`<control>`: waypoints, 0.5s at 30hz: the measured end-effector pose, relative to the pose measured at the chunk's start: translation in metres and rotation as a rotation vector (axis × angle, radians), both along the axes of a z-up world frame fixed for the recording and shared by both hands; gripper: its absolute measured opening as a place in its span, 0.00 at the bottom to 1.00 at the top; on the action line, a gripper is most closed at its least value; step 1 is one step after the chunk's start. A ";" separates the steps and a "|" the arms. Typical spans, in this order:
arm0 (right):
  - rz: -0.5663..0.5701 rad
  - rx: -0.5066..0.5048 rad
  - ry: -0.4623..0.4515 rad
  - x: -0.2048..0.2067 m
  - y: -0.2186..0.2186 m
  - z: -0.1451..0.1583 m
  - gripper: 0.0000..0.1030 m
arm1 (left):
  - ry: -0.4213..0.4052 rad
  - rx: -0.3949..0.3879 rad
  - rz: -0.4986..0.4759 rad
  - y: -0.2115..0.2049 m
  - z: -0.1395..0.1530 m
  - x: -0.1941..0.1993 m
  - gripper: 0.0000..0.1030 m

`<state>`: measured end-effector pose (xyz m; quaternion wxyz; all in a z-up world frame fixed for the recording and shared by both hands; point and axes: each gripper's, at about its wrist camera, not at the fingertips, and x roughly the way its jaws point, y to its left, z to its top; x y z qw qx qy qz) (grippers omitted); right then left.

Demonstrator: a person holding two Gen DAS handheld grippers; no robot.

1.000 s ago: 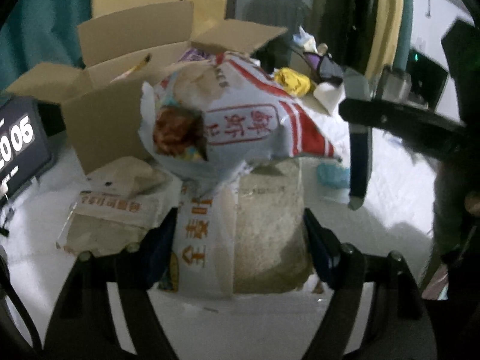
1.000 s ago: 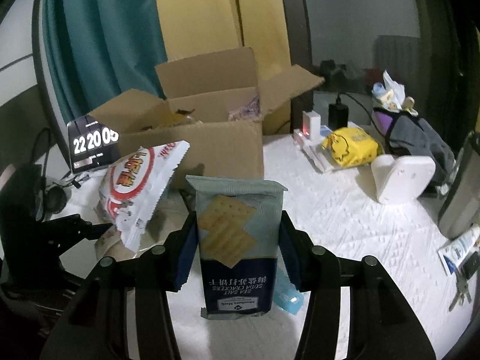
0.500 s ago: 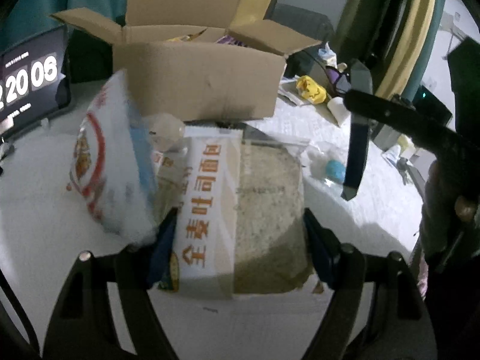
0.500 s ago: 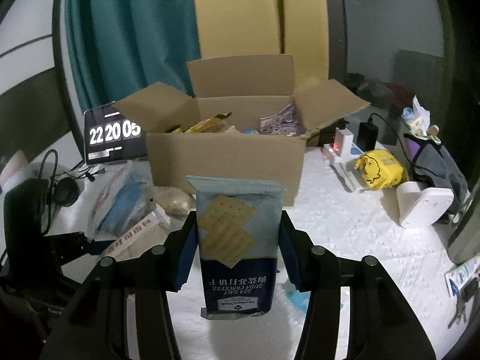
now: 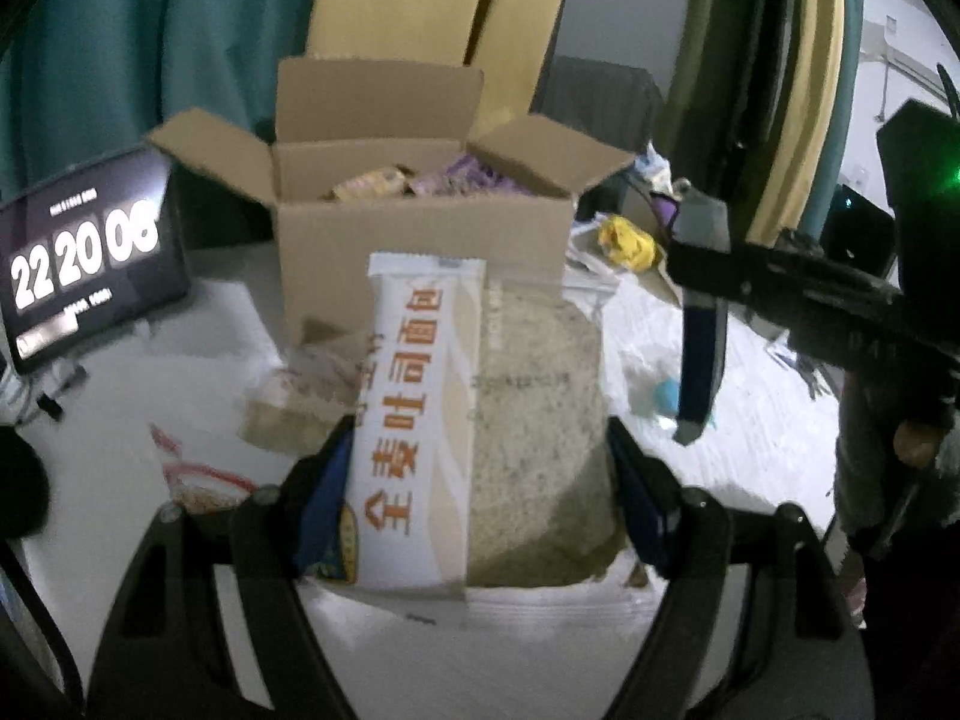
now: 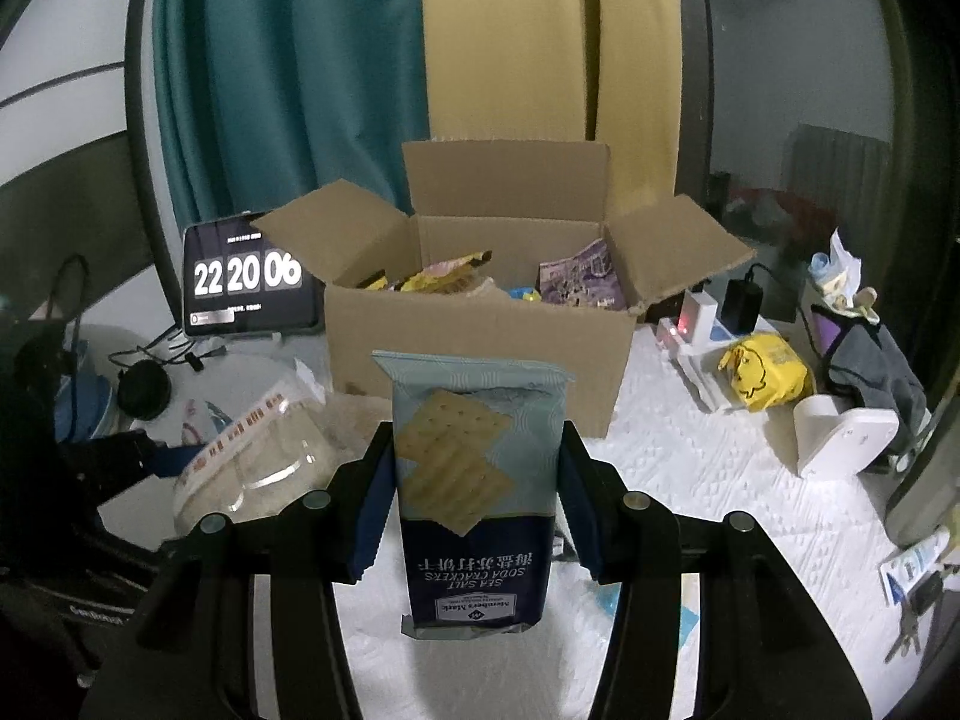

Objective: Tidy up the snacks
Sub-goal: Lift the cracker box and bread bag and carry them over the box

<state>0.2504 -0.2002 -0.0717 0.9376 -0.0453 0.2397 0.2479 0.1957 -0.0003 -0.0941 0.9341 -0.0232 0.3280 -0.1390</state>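
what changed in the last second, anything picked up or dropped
The red-and-white snack bag that lay over the bread pack slid off to the table. Both views now face the cardboard box squarely. Unchanged: left gripper grips the bread pack, right gripper the cracker pack.

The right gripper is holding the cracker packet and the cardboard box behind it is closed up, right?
Not quite. The right gripper does hold the cracker packet, but the cardboard box behind it is open, flaps spread, with snacks showing inside. The right wrist view shows this.

Dim room, teal curtain [image 6: 288, 90] beside yellow curtain [image 6: 504, 42]
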 end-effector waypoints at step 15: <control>-0.005 0.023 -0.045 0.077 0.006 0.031 0.52 | -0.127 0.080 0.084 0.019 0.052 0.087 0.76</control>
